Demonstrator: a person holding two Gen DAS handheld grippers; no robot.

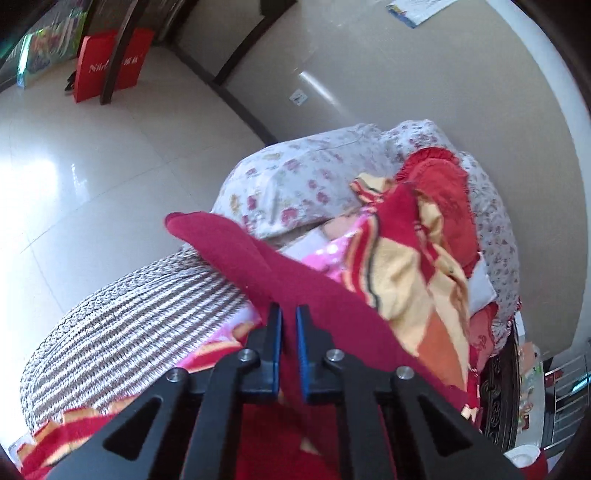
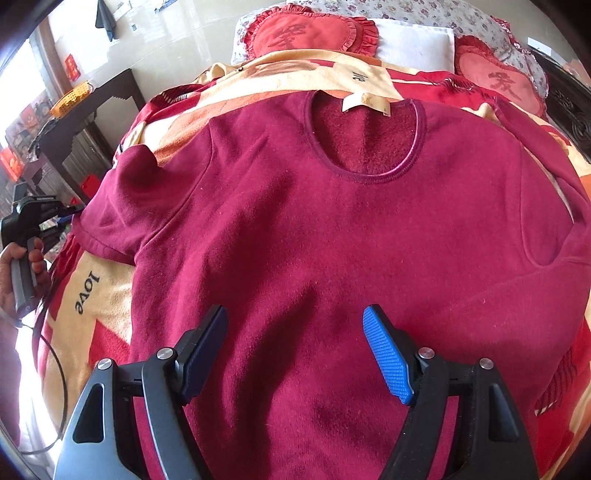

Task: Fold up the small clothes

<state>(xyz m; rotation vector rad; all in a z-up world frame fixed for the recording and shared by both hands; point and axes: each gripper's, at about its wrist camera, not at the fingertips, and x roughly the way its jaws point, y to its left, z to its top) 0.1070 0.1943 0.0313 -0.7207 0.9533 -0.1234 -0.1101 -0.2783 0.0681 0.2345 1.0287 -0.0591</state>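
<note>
A dark red long-sleeved shirt (image 2: 314, 229) lies face up on a red and cream blanket (image 2: 96, 295), neck and white label at the far end. My right gripper (image 2: 295, 321) is open, hovering over the shirt's lower middle, empty. My left gripper (image 1: 289, 314) has its jaws nearly closed on the shirt's left sleeve (image 1: 236, 243), which is lifted off the bed and stretches away to its cuff. The left gripper also shows at the left edge of the right wrist view (image 2: 64, 214), held by a hand beside that sleeve.
Two red heart cushions (image 2: 314, 33) and a white pillow (image 2: 413, 44) lie at the head of the bed. A striped grey cover (image 1: 122, 317) and a floral quilt (image 1: 295, 177) hang at the bed's side. A dark table (image 2: 85, 122) stands left of the bed. A red bag (image 1: 110, 66) stands on the tiled floor.
</note>
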